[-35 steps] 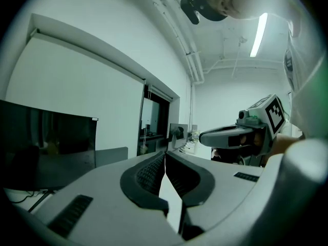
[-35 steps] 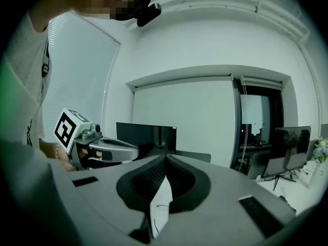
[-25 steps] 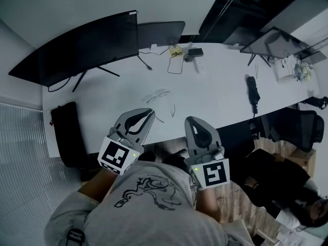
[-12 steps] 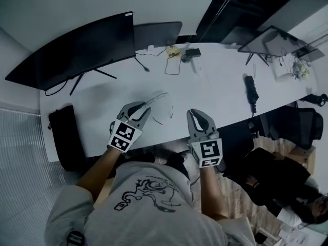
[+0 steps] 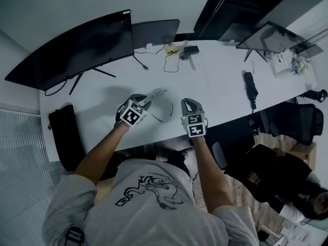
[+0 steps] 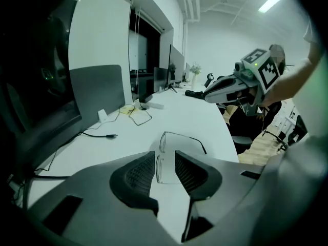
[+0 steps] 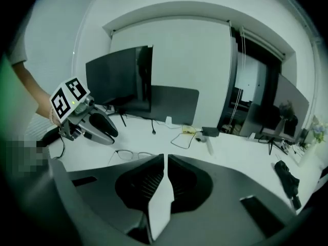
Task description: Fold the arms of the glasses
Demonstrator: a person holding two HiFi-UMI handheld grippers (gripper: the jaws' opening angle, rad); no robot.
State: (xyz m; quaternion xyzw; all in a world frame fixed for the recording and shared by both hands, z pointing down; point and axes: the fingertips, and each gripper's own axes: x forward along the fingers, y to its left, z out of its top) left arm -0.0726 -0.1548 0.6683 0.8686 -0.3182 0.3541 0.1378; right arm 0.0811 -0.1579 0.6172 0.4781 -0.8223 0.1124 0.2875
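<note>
Lying glasses [image 6: 163,141]: arms spread, on the table [image 5: 220,86], between the grippers.
Left gripper [image 5: 145,100]: jaws just opened wide, lens in the gap, not pressed; probably to steady the frame.
Right gripper [image 5: 188,102]: closed, empty, right of the glasses.

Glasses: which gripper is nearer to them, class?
Left. The left gripper, jaws just opening, has the near end of the glasses in its gap, ungripped; the right gripper, shut, hangs apart to their right.

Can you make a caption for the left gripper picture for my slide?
Left gripper, jaws just opening, aims at the unfolded glasses on the white table; nothing pinched between them yet.
</note>
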